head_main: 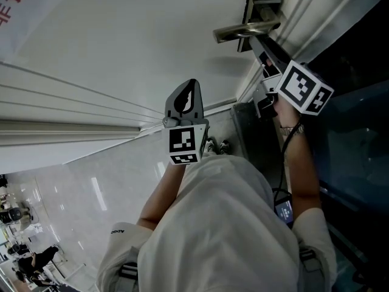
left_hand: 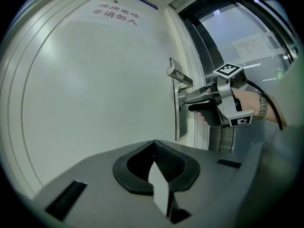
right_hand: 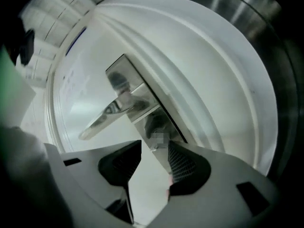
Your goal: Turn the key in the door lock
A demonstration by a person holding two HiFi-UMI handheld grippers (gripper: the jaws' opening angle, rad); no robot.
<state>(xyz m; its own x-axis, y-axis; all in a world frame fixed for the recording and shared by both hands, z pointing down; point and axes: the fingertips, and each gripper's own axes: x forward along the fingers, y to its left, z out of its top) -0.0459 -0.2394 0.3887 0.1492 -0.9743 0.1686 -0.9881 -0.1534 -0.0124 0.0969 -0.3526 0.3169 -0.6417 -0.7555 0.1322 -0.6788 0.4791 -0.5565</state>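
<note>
**Right Gripper Open At The Lock, Left Held Back**

The person stood close to a white door (head_main: pixel 121 47) with 1 gripper in each hand. The right gripper (right_hand: pixel 154 148) was up against the metal plate (right_hand: pixel 124 75) at the door's edge, just under the lever handle (right_hand: pixel 107 112). Its 2 jaws stood clearly apart and clamped on nothing. The lock (right_hand: pixel 153 126) sat on that plate below the handle, right in front of the gap between the jaws. The spot was smeared, so I could not pick out the key or say whether either pad touched it.

The left gripper (left_hand: pixel 154 146) hung well away from the plate, facing the plain door panel. Its jaws were closed tip to tip with nothing between them. From that side the right gripper's nose showed at the plate beneath the handle, a watch (left_hand: pixel 262 107) on the wrist behind it. Red lettering (left_hand: pixel 114 11) ran across the top of the door.
</note>
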